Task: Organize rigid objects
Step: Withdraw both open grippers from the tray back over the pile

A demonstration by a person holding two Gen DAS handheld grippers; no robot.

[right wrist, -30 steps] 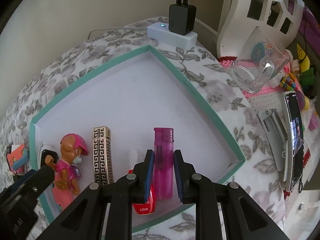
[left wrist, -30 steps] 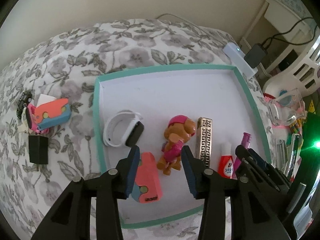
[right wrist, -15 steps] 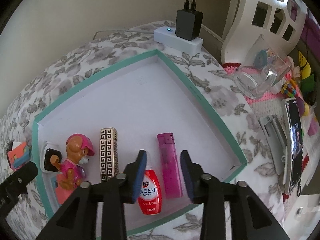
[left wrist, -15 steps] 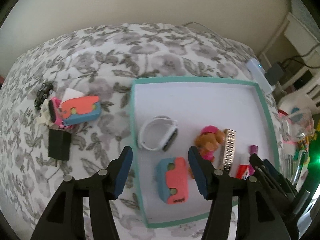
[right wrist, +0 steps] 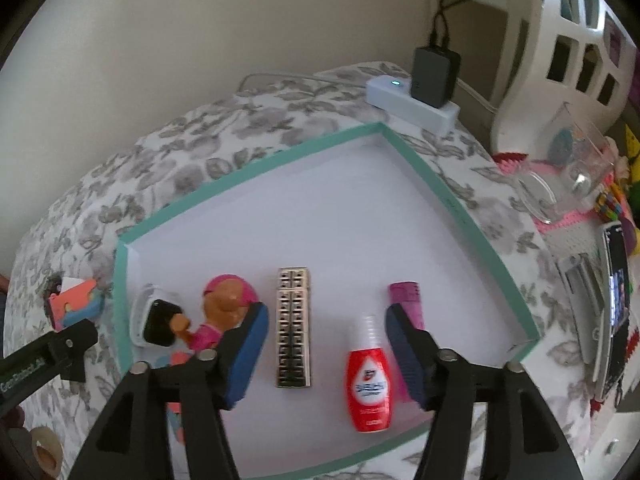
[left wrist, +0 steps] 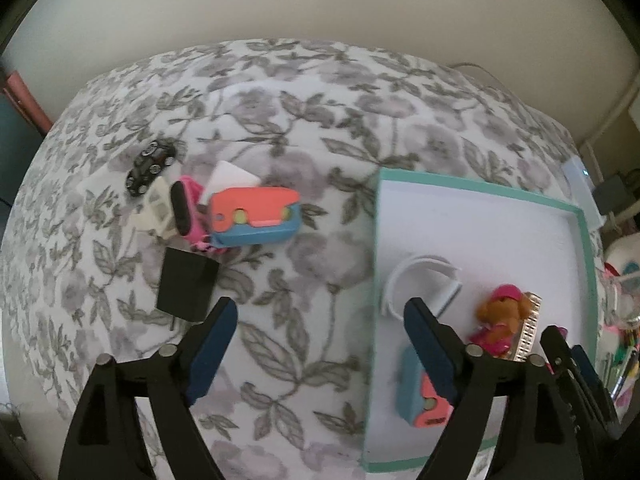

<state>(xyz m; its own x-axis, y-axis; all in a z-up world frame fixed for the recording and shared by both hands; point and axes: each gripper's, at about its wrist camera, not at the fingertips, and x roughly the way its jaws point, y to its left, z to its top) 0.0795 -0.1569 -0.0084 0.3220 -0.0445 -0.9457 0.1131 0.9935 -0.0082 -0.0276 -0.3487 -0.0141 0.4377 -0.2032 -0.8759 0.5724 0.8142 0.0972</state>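
Observation:
A teal-rimmed white tray (left wrist: 585,224) (right wrist: 440,184) holds a white smartwatch (left wrist: 424,280), a coral-and-blue case (left wrist: 420,404), a pink dog figure (right wrist: 224,312), a gold patterned bar (right wrist: 293,332), a red bottle (right wrist: 368,384) and a pink lighter (right wrist: 406,300). Left of the tray on the floral cloth lie a second coral-and-blue case (left wrist: 256,216), a black cube (left wrist: 186,284), a pink toy (left wrist: 186,208) and a black toy car (left wrist: 151,160). My left gripper (left wrist: 320,344) is open and empty above the cloth. My right gripper (right wrist: 324,356) is open and empty above the tray.
A white power strip with a black charger (right wrist: 420,88) sits behind the tray. A glass mug (right wrist: 568,168), a phone (right wrist: 618,280) and a white chair (right wrist: 560,40) stand to the right. Tape rolls (right wrist: 44,448) lie at the lower left.
My left gripper has swung left, from over the tray to over the cloth. My right gripper let go of the pink lighter, opened wide and drew back.

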